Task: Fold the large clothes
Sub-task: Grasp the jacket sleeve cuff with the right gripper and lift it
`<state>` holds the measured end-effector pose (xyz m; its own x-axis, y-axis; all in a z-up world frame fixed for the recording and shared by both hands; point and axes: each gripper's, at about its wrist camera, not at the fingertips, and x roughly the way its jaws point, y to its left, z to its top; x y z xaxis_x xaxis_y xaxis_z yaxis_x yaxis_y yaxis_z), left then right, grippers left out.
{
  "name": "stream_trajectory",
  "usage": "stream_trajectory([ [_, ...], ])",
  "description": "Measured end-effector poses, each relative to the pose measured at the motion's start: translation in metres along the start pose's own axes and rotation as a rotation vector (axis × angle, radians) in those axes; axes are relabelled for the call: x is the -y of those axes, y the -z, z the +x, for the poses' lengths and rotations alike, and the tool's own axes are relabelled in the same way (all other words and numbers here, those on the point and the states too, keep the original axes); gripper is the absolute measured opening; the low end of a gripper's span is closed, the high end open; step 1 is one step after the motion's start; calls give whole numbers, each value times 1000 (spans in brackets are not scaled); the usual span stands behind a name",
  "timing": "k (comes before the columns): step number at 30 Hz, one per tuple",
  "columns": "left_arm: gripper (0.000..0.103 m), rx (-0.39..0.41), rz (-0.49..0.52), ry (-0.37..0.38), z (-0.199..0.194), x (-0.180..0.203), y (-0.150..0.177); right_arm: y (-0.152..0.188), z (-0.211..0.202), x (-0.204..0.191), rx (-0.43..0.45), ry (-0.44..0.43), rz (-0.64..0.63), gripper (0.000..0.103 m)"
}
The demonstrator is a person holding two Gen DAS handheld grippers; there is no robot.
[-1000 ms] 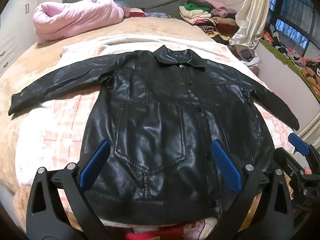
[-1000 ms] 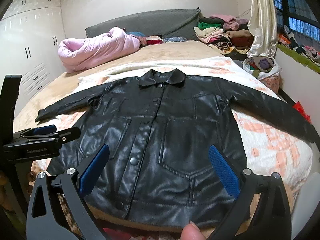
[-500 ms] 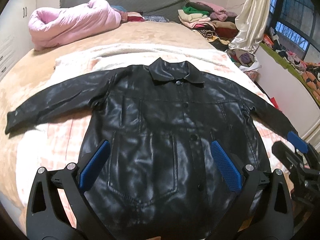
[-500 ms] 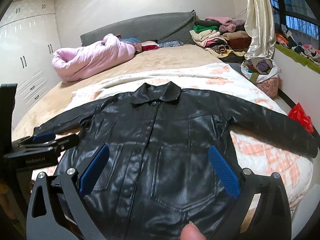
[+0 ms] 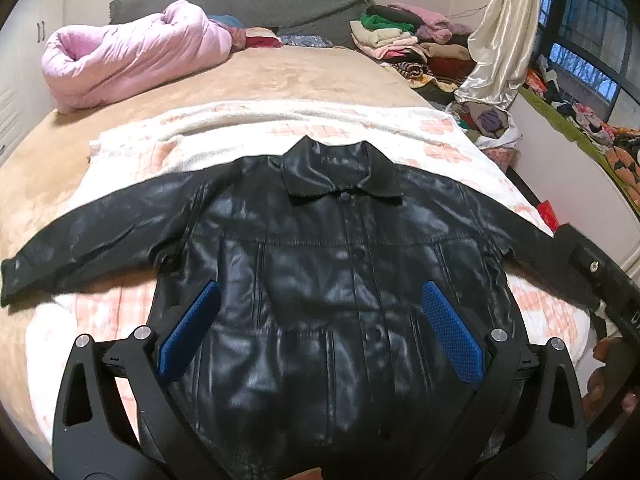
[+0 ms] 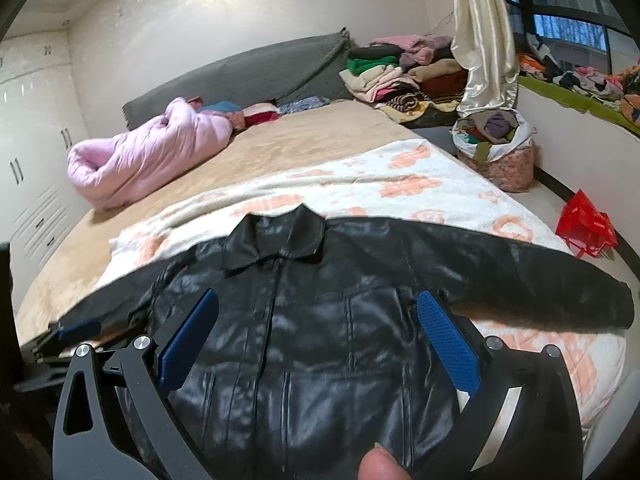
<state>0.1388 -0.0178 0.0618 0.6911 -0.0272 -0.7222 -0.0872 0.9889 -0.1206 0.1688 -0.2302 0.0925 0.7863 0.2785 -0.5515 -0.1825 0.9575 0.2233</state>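
Left wrist view shows the jacket (image 5: 320, 280) lying flat, front up, sleeves spread, on a blanket (image 5: 240, 128) on the bed (image 5: 280, 76); left gripper (image 5: 320, 336) and right gripper (image 6: 316, 340) both gape wide above it, holding nothing

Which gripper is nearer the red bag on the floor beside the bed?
Right. The right gripper hangs over the jacket's half on the red bag's side; the left gripper is over the jacket's middle, farther from it.
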Motion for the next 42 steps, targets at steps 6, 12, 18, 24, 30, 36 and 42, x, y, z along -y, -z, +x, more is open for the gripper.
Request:
stream_trajectory([
  [6, 94, -13, 13, -9, 24, 11, -22, -22, 15, 11, 53, 47, 34, 99],
  [12, 94, -33, 40, -16, 50, 24, -33, -34, 42, 52, 69, 155, 105, 99],
  [18, 94, -81, 55, -12, 85, 34, -38, -29, 66, 114, 59, 305, 189, 99],
  [24, 94, -87, 51, -4, 105, 44, -41, -15, 78, 175, 33, 386, 330, 99],
  [30, 94, -96, 62, -3, 124, 54, -44, -4, 82, 216, 18, 442, 425, 99],
  [36, 94, -108, 78, 1, 140, 68, -45, 10, 86, 250, -1, 509, 536, 99],
  [42, 94, -127, 99, 18, 158, 83, -46, 29, 84, 278, -9, 538, 698, 99],
])
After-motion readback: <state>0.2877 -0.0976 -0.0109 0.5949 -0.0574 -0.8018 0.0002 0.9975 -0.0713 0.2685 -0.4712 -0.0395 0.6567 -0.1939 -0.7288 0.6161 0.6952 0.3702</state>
